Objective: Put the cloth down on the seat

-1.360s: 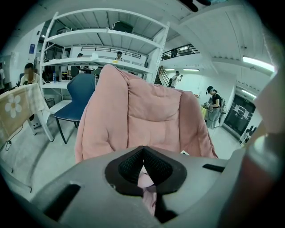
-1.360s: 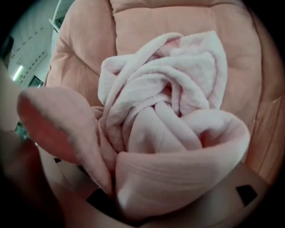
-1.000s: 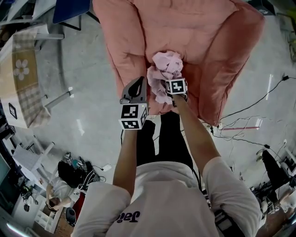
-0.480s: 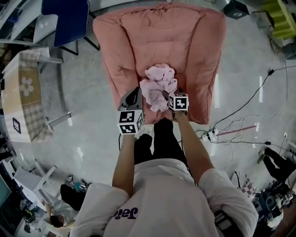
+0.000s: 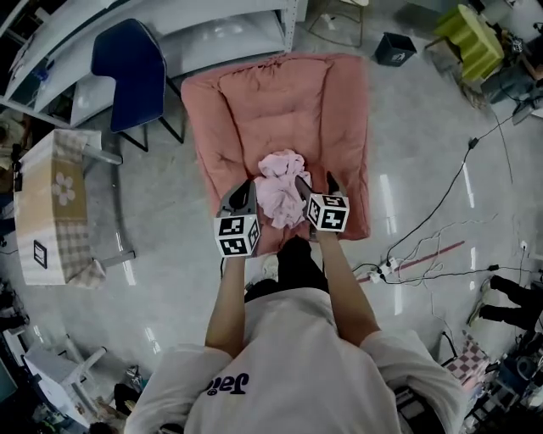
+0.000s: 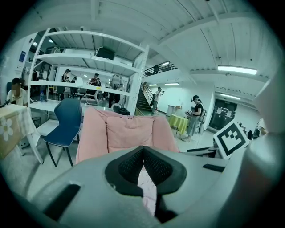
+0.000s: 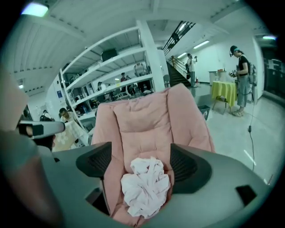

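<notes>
A crumpled pale pink cloth (image 5: 282, 188) lies on the seat of the salmon-pink armchair (image 5: 280, 102), near its front edge. In the right gripper view the cloth (image 7: 146, 187) rests loose on the seat cushion (image 7: 147, 124). My right gripper (image 7: 142, 162) is open, its pads wide apart on either side above the cloth and not touching it. In the head view the right gripper (image 5: 316, 181) sits just right of the cloth. Just left of the cloth, my left gripper (image 5: 242, 195) is shut, with its tips (image 6: 143, 151) meeting on nothing and the armchair (image 6: 124, 129) ahead.
A blue chair (image 5: 127, 72) stands left of the armchair, beside white shelving (image 5: 212, 25). At far left there is a table with a checked cover (image 5: 51, 203). Cables (image 5: 424, 246) run over the floor at right. A black box (image 5: 392, 48) and a yellow-green table (image 5: 475, 34) stand behind.
The right gripper has opened and let go of the cloth, which now rests on the seat. Both grippers have drawn back toward the seat's front edge.
</notes>
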A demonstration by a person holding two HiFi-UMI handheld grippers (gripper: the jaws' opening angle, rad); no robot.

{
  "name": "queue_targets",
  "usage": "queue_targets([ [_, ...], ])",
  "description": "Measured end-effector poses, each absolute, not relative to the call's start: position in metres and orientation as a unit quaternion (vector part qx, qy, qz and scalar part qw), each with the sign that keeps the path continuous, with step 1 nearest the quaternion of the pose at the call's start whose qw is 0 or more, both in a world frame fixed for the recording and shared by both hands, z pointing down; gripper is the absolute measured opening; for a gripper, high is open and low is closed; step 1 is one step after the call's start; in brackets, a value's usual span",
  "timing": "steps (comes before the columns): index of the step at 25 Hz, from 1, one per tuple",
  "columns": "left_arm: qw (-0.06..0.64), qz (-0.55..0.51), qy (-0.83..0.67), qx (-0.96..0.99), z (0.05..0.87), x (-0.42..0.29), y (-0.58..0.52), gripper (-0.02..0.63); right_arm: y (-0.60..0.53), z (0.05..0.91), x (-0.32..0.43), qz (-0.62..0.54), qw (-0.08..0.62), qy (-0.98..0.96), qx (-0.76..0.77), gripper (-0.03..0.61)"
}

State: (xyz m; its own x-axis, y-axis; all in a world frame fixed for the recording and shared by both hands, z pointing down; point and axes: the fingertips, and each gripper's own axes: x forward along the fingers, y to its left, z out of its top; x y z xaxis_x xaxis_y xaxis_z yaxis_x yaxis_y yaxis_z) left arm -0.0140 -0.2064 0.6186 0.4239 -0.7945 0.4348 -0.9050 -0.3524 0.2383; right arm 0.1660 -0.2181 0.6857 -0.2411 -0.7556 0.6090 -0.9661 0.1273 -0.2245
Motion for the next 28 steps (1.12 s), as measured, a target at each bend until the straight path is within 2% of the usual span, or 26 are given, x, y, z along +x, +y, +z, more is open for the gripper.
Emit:
queue_targets([
  [5,0.166,0.093,-0.518,0.834,0.552,-0.010,-0.218,0.014,-0.220,0.595,0.161,0.236,0.111,-0.751,0.607,0.411],
  [10,0.116,0.060,-0.521,0.843,0.486,-0.010,-0.221,0.014,-0.215,0.519,0.140,0.169,0.082,-0.779,0.599,0.388],
  [13,0.098,0.045,-0.518,0.848,0.457,-0.006,-0.212,0.014,-0.207,0.482,0.133,0.141,0.081,-0.781,0.603,0.326],
  [15,0.089,0.036,-0.517,0.851,0.443,-0.004,-0.210,0.014,-0.203,0.457,0.128,0.114,0.075,-0.783,0.607,0.208],
  [16,0.084,0.033,-0.517,0.851,0.437,-0.004,-0.210,0.014,-0.202,0.445,0.126,0.099,0.071,-0.784,0.609,0.189],
  [19,0.071,0.025,-0.516,0.854,0.425,-0.001,-0.210,0.014,-0.199,0.417,0.122,0.065,0.051,-0.784,0.615,0.141],
  [28,0.032,0.007,-0.513,0.858,0.392,-0.002,-0.206,0.014,-0.189,0.373,0.116,0.028,0.014,-0.785,0.618,0.058],
])
